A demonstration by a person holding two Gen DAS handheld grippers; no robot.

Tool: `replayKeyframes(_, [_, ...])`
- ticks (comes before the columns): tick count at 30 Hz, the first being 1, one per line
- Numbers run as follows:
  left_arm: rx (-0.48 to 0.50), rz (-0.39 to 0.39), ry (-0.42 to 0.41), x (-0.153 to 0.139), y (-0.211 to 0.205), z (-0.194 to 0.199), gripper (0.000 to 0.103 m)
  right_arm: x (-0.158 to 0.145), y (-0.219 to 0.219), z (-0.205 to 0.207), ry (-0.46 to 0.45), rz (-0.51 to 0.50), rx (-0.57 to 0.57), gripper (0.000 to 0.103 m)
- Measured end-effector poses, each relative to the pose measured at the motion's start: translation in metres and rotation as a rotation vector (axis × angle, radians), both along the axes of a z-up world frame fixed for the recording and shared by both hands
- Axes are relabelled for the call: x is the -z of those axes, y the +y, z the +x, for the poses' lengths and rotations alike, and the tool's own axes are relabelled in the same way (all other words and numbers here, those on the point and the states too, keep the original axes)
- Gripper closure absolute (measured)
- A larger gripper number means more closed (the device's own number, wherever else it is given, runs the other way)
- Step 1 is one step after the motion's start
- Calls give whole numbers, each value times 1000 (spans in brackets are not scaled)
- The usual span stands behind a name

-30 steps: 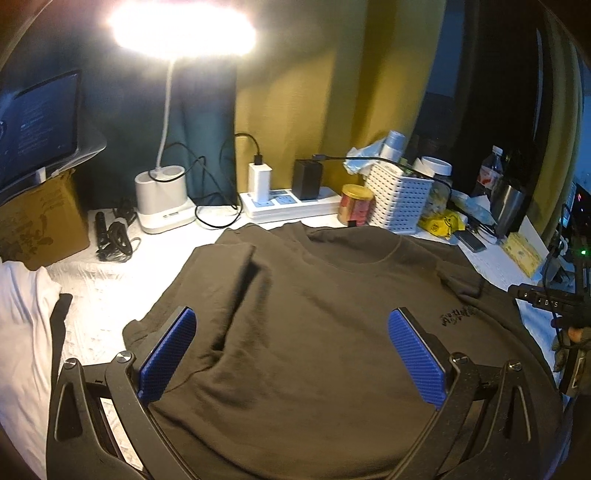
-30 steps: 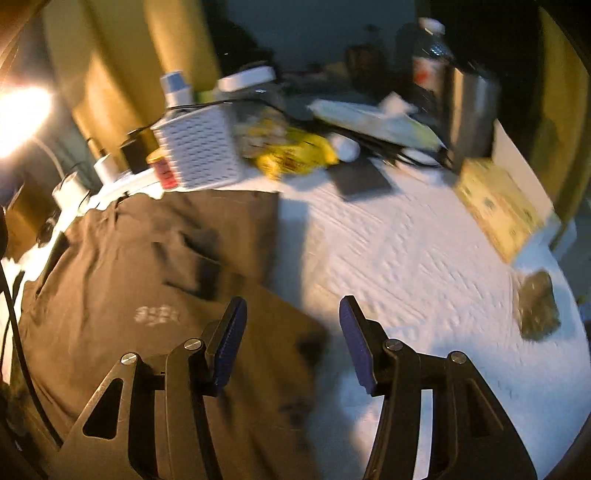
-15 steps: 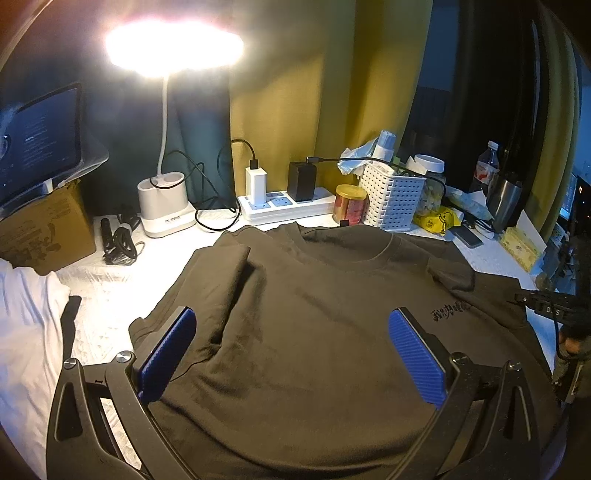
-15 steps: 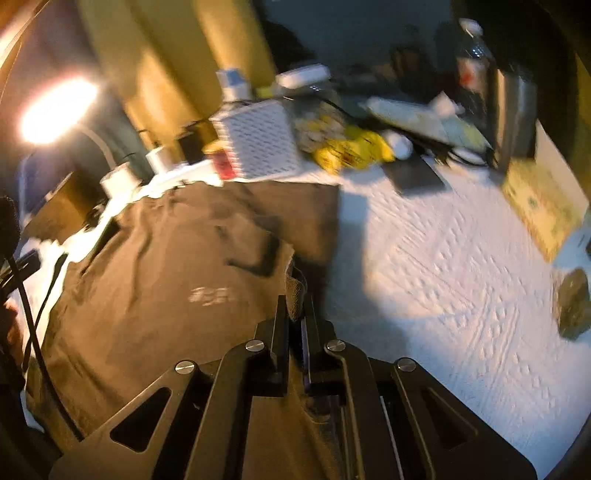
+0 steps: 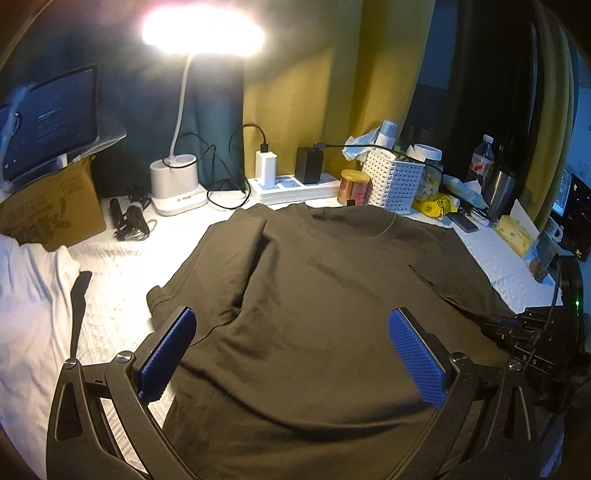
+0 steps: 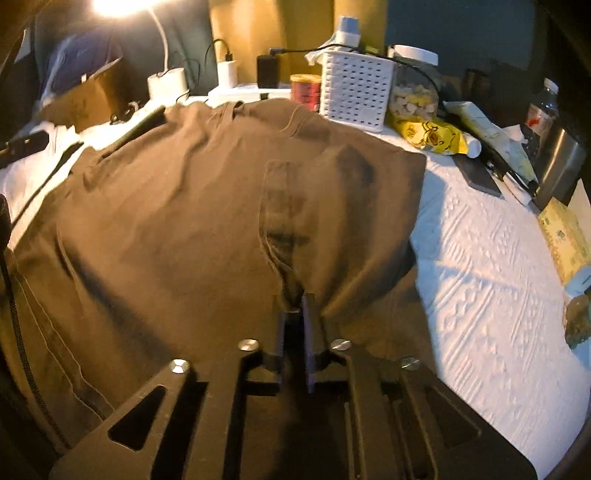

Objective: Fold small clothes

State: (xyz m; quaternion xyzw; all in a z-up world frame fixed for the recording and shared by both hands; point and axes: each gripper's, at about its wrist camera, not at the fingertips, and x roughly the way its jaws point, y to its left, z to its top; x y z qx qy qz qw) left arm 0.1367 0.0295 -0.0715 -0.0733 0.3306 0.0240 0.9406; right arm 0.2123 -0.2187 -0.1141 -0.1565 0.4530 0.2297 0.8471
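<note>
The dark brown T-shirt [image 5: 325, 295] lies spread on the white-covered bench [image 5: 110, 280], neck toward the clutter at the back.

Only the left wrist view shows the lit desk lamp [image 5: 203, 29] in full, the tablet screen [image 5: 48, 118] on its cardboard box [image 5: 51, 206] and the white garment [image 5: 33, 295] at the left edge. Only the right wrist view shows the fold of sleeve pinched up between the right tongs [image 6: 295, 317], and the yellow snack packet [image 6: 428, 134] close up beside the white perforated basket [image 6: 356, 88].

The left tongs [image 5: 291, 354] hang wide open over the lower part of the shirt, blue pads [image 5: 168, 350] apart and pressing nothing. The right tongs are nearly closed on a gathered ridge of the shirt's right sleeve; their jaws have just eased apart a little, cloth between them.

A second ago the right tongs stood open above the shirt's edge, and a printed mark showed on the chest; now the sleeve is drawn inward over that area and the mark is covered.

Text on the tablet and the yellow carton [image 6: 565, 236] is too small to read.
</note>
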Motion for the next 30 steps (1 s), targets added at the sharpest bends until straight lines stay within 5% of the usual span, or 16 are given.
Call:
replayKeyframes(1, [0,-3,1,1,2,-1,1,0,2,-2,9,4,-7,65])
replayKeyframes(3, [-1,-11,2,3,6,-3,1,-1,8,-7,18,2,-19,60])
replayKeyframes(8, [-7,-27,7,7,18,-3,1,-5,21,-16,51,-5,-51,60])
replayKeyframes(14, [-11,-34,22,13,30,-1,1,-20,9,-1,-43,22,87,60])
replayKeyframes(21, [-8,-30,34,16,41,2,1,4,4,16,77,49,139,60])
replayKeyframes(30, [-3,-38,48,24,50,8,1,-1,18,-14,110,34,89,60])
